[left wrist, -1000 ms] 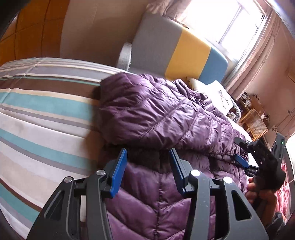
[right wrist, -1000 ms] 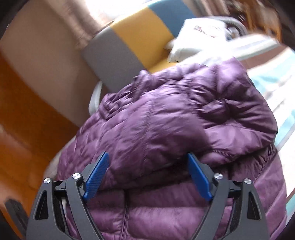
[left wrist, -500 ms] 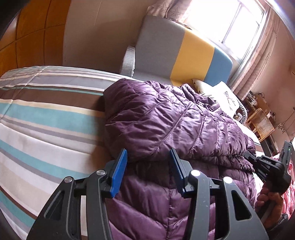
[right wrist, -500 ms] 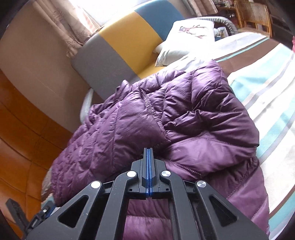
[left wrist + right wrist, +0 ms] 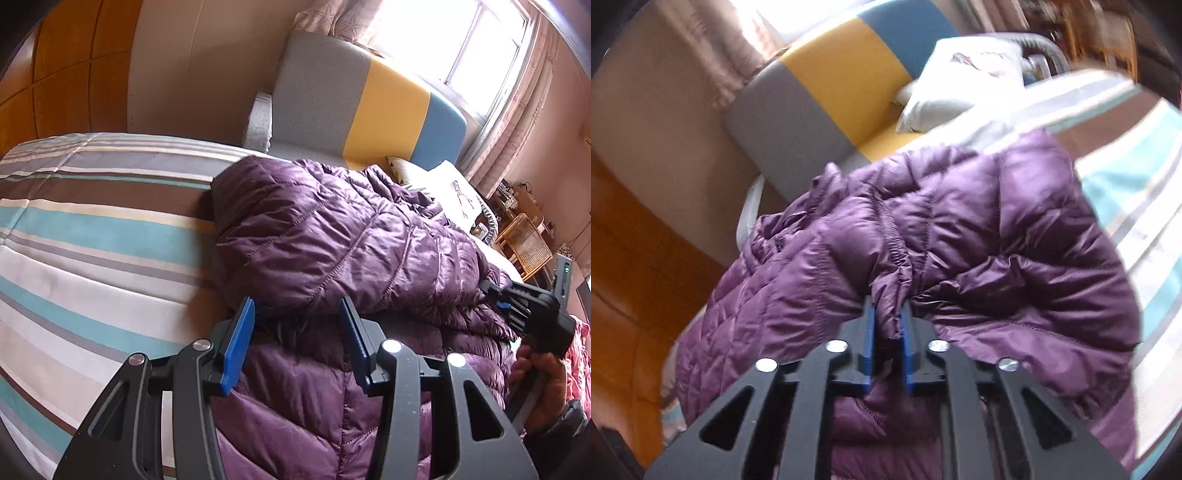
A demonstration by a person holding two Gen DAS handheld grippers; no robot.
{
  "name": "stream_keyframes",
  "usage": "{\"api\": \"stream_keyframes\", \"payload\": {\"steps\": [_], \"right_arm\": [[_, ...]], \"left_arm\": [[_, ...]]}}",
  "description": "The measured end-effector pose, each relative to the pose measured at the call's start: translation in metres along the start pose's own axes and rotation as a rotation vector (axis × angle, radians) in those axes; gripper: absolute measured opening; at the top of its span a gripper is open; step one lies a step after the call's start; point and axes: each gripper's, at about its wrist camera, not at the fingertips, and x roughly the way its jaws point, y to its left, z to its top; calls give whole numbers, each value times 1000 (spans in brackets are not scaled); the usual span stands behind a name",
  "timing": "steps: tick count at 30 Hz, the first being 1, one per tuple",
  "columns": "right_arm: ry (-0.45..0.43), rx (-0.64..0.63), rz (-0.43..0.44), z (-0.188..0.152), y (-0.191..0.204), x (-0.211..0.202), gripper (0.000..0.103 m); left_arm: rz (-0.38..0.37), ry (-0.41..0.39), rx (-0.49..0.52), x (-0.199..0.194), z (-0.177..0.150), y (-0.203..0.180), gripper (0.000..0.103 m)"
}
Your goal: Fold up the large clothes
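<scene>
A purple quilted jacket [image 5: 332,258] lies folded over itself on the striped bedspread [image 5: 92,240], just in front of the grey, yellow and blue headboard [image 5: 369,99]. The right gripper [image 5: 887,332] has its jaws narrow, pinching a fold of the jacket's edge between the blue pads. The left gripper [image 5: 295,325] stands half open at the jacket's near edge, puffed fabric between its fingers; whether they press it I cannot tell

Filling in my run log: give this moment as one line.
left hand-held gripper: open, at purple jacket fold edge | right hand-held gripper: shut on jacket fabric | jacket on striped bedspread
</scene>
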Motion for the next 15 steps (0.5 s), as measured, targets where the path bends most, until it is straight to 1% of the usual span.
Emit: {"api": "stream_keyframes", "payload": {"steps": [3, 5, 7, 9, 10, 12, 14, 15], "right_arm": [[-43, -59, -46, -8, -1, -22, 8], [-50, -71, -88, -12, -9, -28, 8], [-30, -63, -137, -16, -18, -24, 8], [-1, -56, -156, -19, -26, -19, 8], [4, -67, -167, -20, -27, -17, 8], [14, -88, -190, -20, -26, -17, 8], [21, -94, -202, -18, -26, -21, 8], [24, -92, -206, -17, -25, -22, 8]], "left_arm": [[1, -6, -1, 0, 4, 3, 46], [3, 8, 6, 7, 5, 2, 46], [4, 56, 7, 21, 5, 0, 46], [18, 106, 12, 37, 1, -2, 46], [27, 114, 16, 40, 0, -3, 47], [34, 110, 14, 39, -1, -5, 46], [22, 90, 4, 30, 0, -6, 47], [23, 73, -1, 25, 2, -6, 51]]}}
